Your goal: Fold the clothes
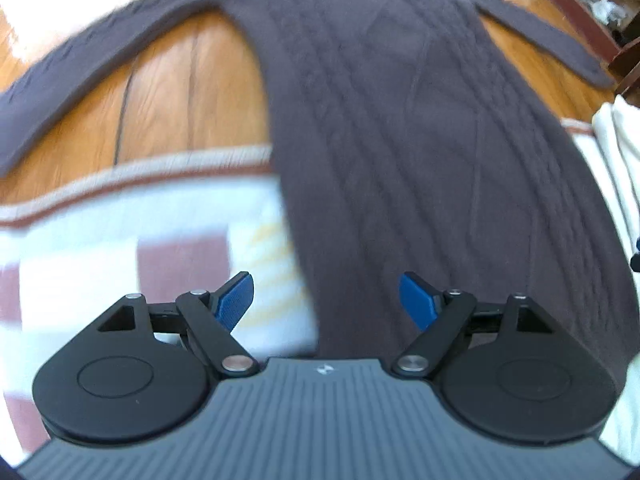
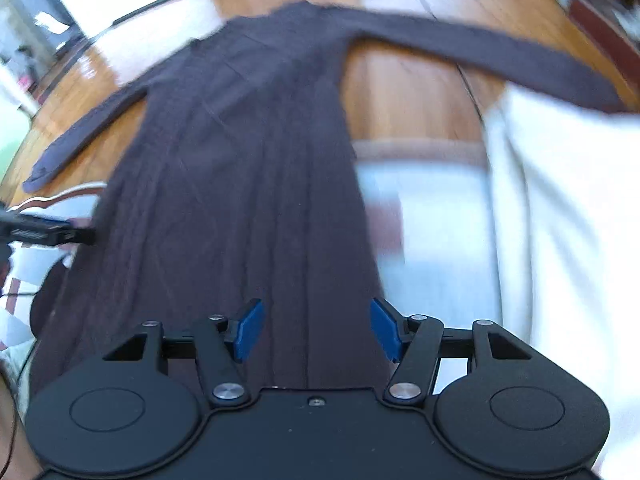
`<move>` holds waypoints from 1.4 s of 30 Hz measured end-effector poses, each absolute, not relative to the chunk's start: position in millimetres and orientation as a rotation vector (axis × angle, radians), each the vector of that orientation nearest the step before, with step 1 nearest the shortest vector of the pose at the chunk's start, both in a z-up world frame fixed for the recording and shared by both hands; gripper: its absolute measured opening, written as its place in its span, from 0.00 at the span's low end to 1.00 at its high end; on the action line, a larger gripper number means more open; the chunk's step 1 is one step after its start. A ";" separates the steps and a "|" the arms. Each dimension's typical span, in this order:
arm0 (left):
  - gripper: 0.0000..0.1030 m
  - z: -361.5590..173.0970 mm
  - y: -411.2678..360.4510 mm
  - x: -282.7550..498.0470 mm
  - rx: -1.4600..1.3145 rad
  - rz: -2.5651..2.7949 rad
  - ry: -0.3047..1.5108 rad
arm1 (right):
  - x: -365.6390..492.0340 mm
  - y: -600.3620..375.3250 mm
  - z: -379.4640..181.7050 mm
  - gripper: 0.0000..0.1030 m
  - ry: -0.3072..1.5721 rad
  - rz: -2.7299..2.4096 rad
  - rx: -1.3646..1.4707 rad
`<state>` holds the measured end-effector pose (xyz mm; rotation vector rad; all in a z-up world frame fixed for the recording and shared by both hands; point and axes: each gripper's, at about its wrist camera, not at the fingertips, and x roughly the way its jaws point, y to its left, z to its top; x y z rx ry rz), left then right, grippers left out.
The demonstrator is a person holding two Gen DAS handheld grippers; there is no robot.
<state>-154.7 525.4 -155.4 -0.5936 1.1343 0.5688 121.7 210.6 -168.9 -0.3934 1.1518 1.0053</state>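
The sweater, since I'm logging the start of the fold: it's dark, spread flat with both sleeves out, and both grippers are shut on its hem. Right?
Not quite. The dark sweater is spread flat with both sleeves out, but neither gripper is shut on it. The left wrist view shows the left gripper with its blue fingers wide apart, and the right wrist view shows the right gripper open too, both holding nothing.

One dark sweater with two sleeves spread out. One checked rug under its hem. One white cloth beside it. Two grippers: left and right, each with two blue pads.
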 end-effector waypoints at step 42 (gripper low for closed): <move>0.52 -108.7 500.2 -173.6 -0.418 0.602 0.998 | 56.5 273.5 -113.7 0.48 0.924 1.244 -0.400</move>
